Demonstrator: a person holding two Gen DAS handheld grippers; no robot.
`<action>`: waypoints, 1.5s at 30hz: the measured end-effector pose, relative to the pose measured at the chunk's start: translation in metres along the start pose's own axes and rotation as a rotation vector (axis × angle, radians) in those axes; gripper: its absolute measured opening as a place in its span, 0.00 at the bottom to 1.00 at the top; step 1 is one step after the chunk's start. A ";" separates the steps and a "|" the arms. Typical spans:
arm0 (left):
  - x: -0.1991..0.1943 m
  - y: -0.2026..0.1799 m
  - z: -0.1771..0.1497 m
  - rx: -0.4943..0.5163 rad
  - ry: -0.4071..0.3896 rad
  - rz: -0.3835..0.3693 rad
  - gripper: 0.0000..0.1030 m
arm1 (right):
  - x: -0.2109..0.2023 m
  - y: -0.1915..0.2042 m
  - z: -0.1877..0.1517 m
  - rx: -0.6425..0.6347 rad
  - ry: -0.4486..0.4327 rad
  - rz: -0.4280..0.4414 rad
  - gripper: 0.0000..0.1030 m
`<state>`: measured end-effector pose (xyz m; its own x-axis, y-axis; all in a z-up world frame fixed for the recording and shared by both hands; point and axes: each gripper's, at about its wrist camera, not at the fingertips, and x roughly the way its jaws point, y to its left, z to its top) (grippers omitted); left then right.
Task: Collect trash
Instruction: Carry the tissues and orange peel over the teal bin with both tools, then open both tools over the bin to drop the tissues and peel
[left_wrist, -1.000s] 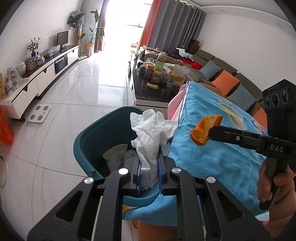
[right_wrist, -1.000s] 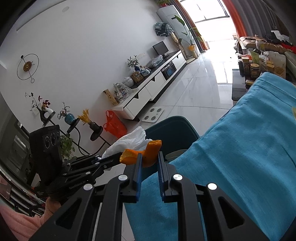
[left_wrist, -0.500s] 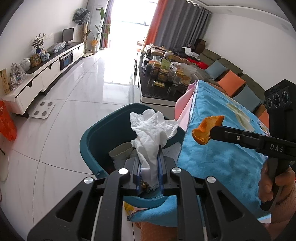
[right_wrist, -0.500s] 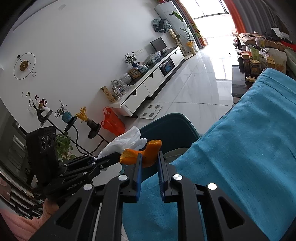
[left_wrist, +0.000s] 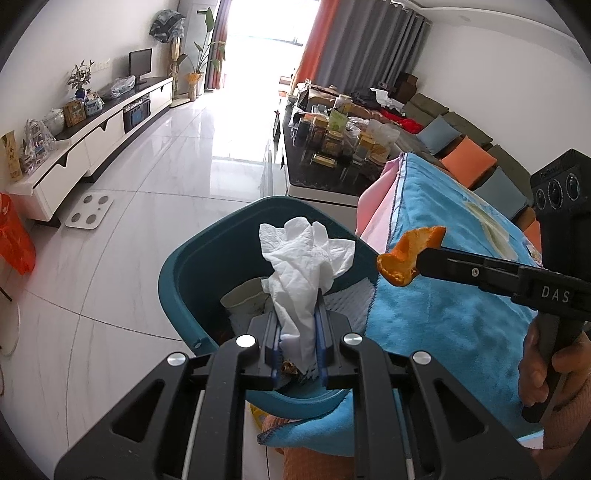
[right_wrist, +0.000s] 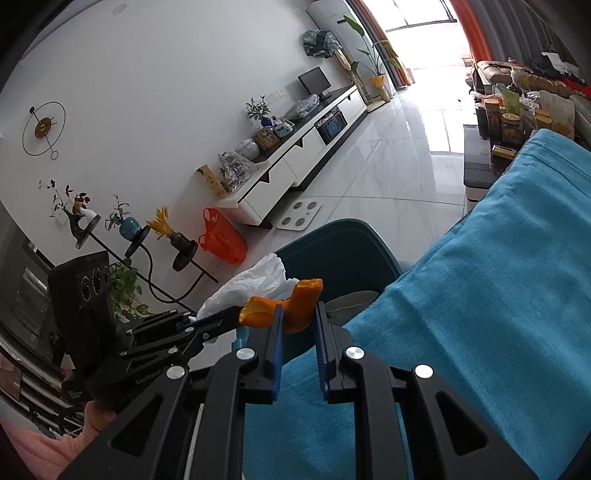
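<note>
My left gripper (left_wrist: 297, 321) is shut on a crumpled white tissue (left_wrist: 303, 258) and hangs over the open teal trash bin (left_wrist: 177, 280) on the floor. The bin holds a paper cup (left_wrist: 245, 301) and other scraps. My right gripper (right_wrist: 298, 314) is shut on a piece of orange peel (right_wrist: 291, 306), held above the blue towel's (right_wrist: 480, 295) edge, just right of the bin (right_wrist: 332, 236). In the left wrist view the peel (left_wrist: 410, 253) sticks out from the right gripper's tip (left_wrist: 417, 264). In the right wrist view the tissue (right_wrist: 251, 284) and left gripper (right_wrist: 207, 325) show at left.
A blue towel (left_wrist: 443, 295) over pink cloth covers the surface on the right. A dark coffee table (left_wrist: 332, 173) crowded with jars stands beyond. A white TV cabinet (left_wrist: 85, 147), a scale (left_wrist: 88, 210) and an orange bag (left_wrist: 14, 240) lie left on the tiled floor. A sofa (left_wrist: 461, 147) is far right.
The bin has come nearer to the middle of the left wrist view under the tissue. The right gripper with the peel has crept toward the bin. Both grips are unchanged.
</note>
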<state>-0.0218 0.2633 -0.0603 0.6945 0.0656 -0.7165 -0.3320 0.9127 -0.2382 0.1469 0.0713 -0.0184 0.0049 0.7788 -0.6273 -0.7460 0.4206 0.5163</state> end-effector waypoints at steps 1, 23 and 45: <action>0.001 0.000 -0.001 0.000 0.001 0.002 0.14 | 0.001 0.000 0.001 0.002 0.002 -0.002 0.14; 0.020 0.010 -0.002 -0.027 0.040 0.025 0.16 | 0.030 0.006 0.009 -0.005 0.055 -0.045 0.15; 0.019 0.011 -0.004 -0.031 0.001 0.080 0.69 | 0.030 0.010 0.014 -0.021 0.028 -0.082 0.31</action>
<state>-0.0147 0.2733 -0.0797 0.6645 0.1376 -0.7345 -0.4059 0.8917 -0.2001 0.1488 0.1050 -0.0237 0.0486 0.7288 -0.6830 -0.7573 0.4727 0.4506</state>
